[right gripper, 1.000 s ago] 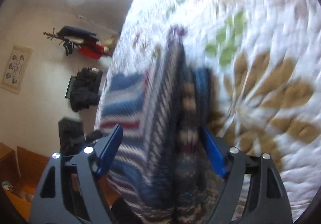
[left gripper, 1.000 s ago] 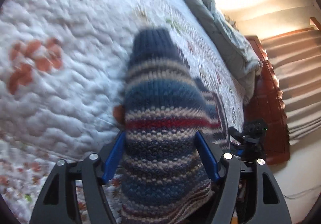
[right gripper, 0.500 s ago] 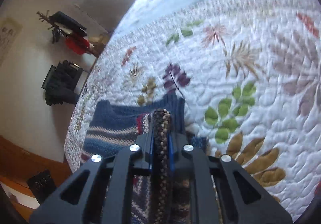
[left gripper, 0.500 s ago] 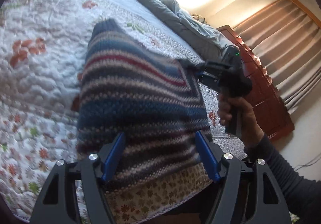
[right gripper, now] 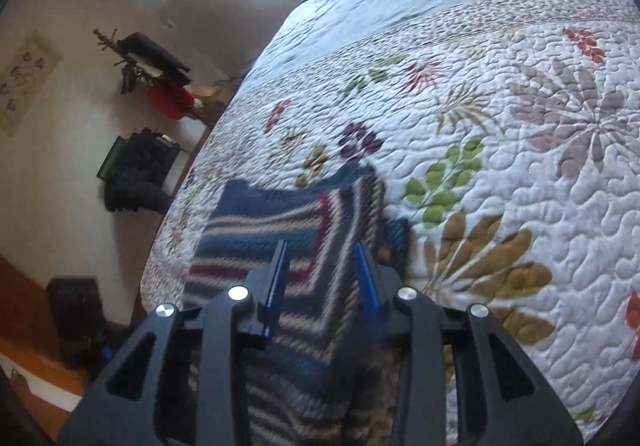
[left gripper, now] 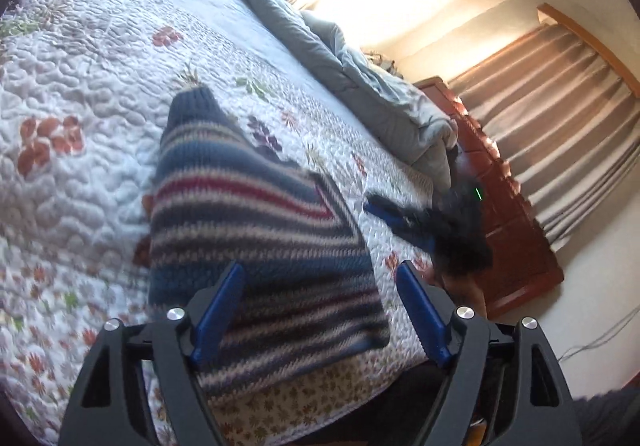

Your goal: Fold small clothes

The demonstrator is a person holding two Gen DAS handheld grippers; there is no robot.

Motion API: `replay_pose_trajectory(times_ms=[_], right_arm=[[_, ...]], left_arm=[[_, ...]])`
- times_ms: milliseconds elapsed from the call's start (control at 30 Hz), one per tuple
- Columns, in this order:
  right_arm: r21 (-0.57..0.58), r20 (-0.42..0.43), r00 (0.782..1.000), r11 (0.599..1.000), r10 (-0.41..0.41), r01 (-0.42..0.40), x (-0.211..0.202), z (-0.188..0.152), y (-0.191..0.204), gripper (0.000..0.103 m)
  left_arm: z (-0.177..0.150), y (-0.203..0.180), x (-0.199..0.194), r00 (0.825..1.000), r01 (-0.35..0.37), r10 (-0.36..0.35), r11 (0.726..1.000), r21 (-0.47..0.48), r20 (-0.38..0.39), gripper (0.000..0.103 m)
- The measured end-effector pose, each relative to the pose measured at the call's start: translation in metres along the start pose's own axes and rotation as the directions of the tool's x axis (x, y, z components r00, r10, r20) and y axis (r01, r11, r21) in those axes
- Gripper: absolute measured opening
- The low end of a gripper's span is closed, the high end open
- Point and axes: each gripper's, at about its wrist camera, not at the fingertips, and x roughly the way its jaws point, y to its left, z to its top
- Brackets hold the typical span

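Observation:
A small striped knit sweater (left gripper: 248, 230) in blue, cream and red lies folded on the floral quilt (left gripper: 80, 94) near the bed's foot edge. It also shows in the right wrist view (right gripper: 280, 230). My left gripper (left gripper: 320, 278) is open and empty above the sweater's near part. My right gripper (right gripper: 320, 262) is partly open just above the sweater's right fold, holding nothing; in the left wrist view it appears blurred (left gripper: 424, 226) to the sweater's right.
A grey duvet (left gripper: 360, 86) is bunched at the far side of the bed. A wooden dresser (left gripper: 516, 234) and curtains (left gripper: 560, 118) stand to the right. A coat rack (right gripper: 148, 74) and dark bags (right gripper: 136, 174) stand by the left wall.
My right gripper has let go of the sweater edge it was pinching and opened. The sweater now lies flat on the quilt. Both grippers have pulled back a little.

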Motion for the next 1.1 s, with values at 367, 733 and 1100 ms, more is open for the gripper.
replay_pose_trajectory(times_ms=[367, 733, 1100], right_arm=[[0.035, -0.081, 0.997, 0.999, -0.018, 0.021, 0.020, -0.029, -0.015, 0.007], [0.027, -0.112, 0.994, 1.000, 0.015, -0.012, -0.001, -0.095, -0.002, 0.009], [0.015, -0.049, 0.998, 0.999, -0.042, 0.043, -0.040, -0.105, 0.013, 0.032]], left_arm=[[0.028, 0.037, 0.038, 0.997, -0.041, 0.031, 0.988, -0.151, -0.069, 0.079], [-0.008, 0.017, 0.030, 0.983, -0.157, 0.149, 0.985, -0.070, -0.106, 0.080], [-0.026, -0.002, -0.003, 0.983, -0.170, 0.163, 0.981, -0.093, -0.080, 0.088]])
